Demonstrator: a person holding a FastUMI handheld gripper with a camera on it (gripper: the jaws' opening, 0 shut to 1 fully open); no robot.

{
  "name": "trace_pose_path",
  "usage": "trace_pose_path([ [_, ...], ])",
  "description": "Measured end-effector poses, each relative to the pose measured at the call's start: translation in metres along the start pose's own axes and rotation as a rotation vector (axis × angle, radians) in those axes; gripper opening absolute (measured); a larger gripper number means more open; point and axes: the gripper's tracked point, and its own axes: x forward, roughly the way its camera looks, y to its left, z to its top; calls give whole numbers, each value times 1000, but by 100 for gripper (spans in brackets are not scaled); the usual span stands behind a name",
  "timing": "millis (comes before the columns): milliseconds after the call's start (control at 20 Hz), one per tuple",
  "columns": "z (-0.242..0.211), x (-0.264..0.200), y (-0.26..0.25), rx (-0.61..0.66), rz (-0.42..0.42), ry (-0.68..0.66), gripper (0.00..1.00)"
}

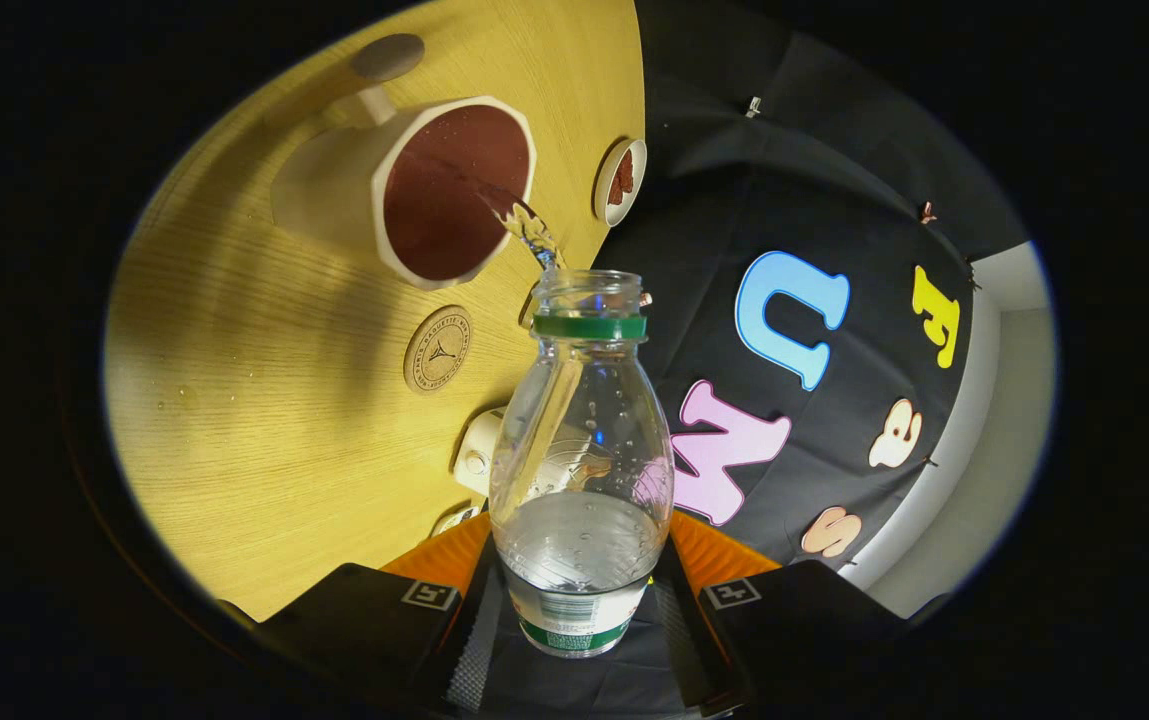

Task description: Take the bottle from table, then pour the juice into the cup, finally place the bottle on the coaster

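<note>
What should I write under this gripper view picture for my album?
The fingers grip a tilted clear bottle, pouring liquid into the cup beside the round coaster.

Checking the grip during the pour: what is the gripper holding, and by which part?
The gripper holds the clear bottle by its lower body, near the base, one finger on each side.

Clear glossy plastic bottle (581, 450) with paper-like label, held between the gripper (579, 610) fingers, matt pale cup (404, 190) with smooth dark inside, wood-grain table (264, 400), matt round coaster (437, 349), black cloth wall (804, 200)
</note>
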Motion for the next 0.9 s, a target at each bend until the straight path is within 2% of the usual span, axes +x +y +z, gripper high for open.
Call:
trace_pose_path([
  [350, 0, 3, -4, -38, 4, -5, 73],
  [900, 6, 6, -21, -149, -53, -36, 73],
])
